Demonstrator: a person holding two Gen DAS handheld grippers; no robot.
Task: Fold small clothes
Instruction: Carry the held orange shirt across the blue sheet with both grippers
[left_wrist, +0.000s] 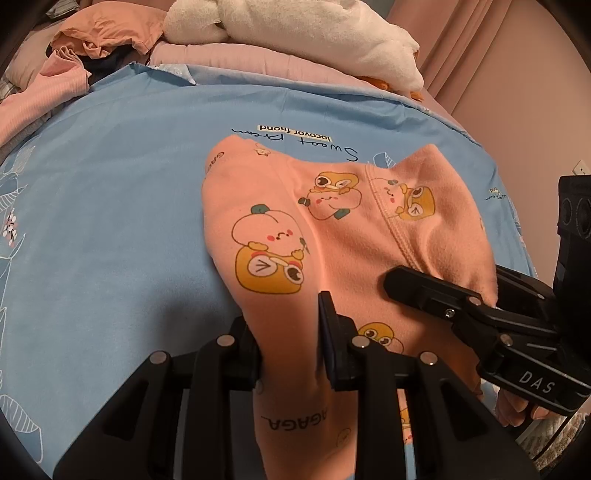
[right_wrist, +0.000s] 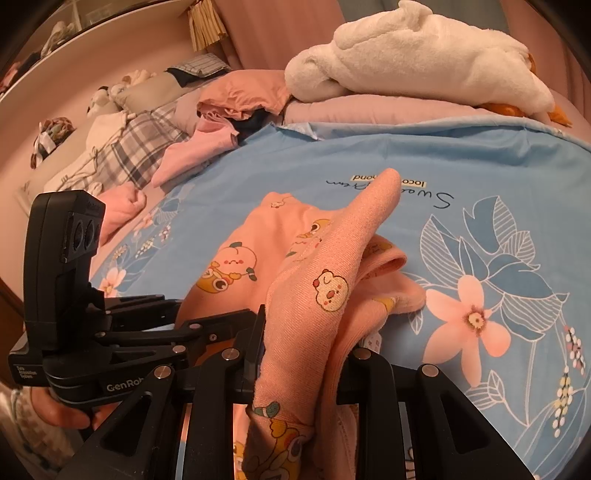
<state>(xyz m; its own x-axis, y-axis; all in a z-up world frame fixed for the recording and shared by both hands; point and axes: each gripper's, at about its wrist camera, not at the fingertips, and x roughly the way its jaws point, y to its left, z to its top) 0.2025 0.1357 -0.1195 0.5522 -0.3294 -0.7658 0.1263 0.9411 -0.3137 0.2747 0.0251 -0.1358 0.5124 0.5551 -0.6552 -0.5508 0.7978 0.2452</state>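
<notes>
A small peach-pink fleece baby garment printed with yellow cartoon frogs and peaches (left_wrist: 332, 229) lies spread on a light blue bed sheet printed with pale flowers and black lettering (left_wrist: 110, 192). The garment sits in the near middle of the bed, its far edge just touching the lettering.

The left tongs (left_wrist: 290, 339), black and two-fingered, are clamped on a fold of the garment's near left part; cloth fills the gap between the fingers and runs back under the frame. The right tongs (right_wrist: 299, 354) are likewise clamped on the garment's near right part. From that grip a narrow ridge of fabric rises and points away toward the far side of the bed, while a ribbed cuff or hem lies flat just to its right; which part of the garment this ridge is, the distorted view does not make clear.

Each tool shows in the other's camera, close beside it, with fingers of a hand wrapped around its handle.

At the far side of the bed a white plush toy with orange feet (right_wrist: 413, 62) lies on a folded pink blanket (right_wrist: 388, 107). To the far left sits a heap of pink and plaid clothing (right_wrist: 147, 147).
</notes>
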